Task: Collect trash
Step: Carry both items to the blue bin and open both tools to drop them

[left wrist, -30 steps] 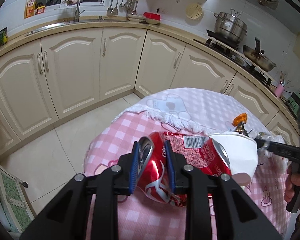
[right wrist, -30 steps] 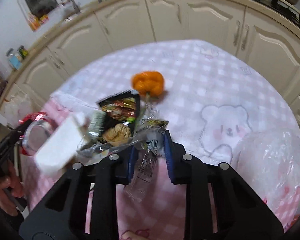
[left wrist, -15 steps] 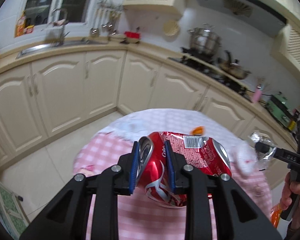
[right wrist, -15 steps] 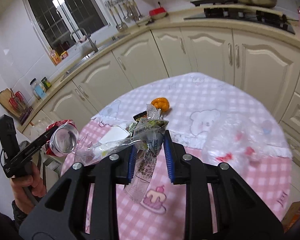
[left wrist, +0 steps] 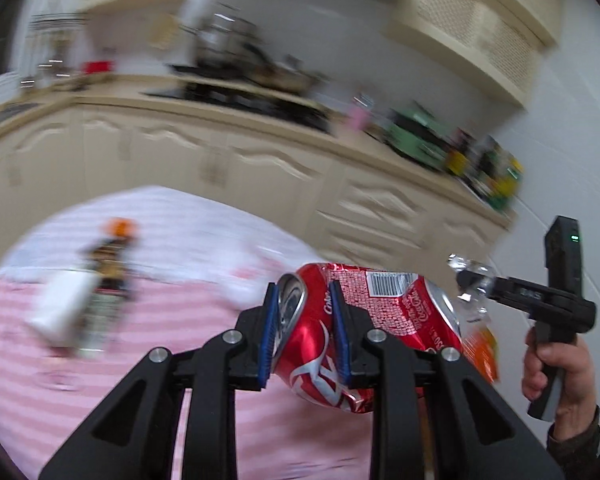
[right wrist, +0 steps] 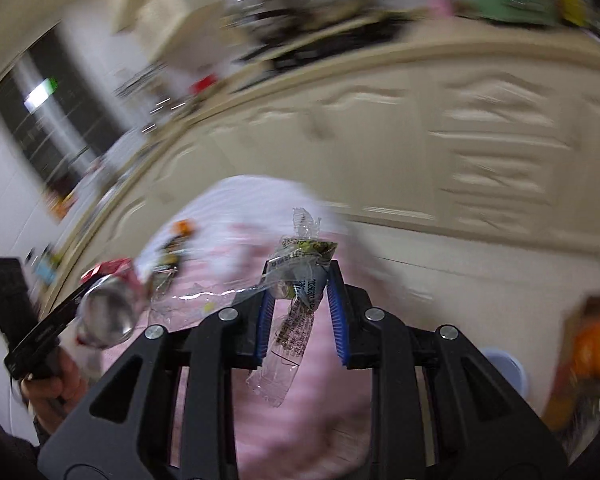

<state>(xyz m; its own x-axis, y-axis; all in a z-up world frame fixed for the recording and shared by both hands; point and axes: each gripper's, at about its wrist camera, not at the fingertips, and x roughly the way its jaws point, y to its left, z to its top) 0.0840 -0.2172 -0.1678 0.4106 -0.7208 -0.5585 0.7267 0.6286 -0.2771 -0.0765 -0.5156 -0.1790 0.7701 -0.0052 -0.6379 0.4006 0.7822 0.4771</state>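
While the left gripper (left wrist: 303, 330) clamps the crushed can (left wrist: 374, 328) and the right gripper (right wrist: 300, 312) pinches a clear wrapper (right wrist: 300, 280), more litter (left wrist: 88, 300) remains on the worktop (left wrist: 120, 392).

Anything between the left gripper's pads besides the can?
No. In the left wrist view, only the crushed red can sits between the left gripper pads.

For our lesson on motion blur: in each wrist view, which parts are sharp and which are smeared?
Left wrist view: the left hand-held gripper and crushed red can are sharp, while the cabinets and pink tablecloth streak. Right wrist view: the right hand-held gripper and clear wrapper are sharp, the background smeared.
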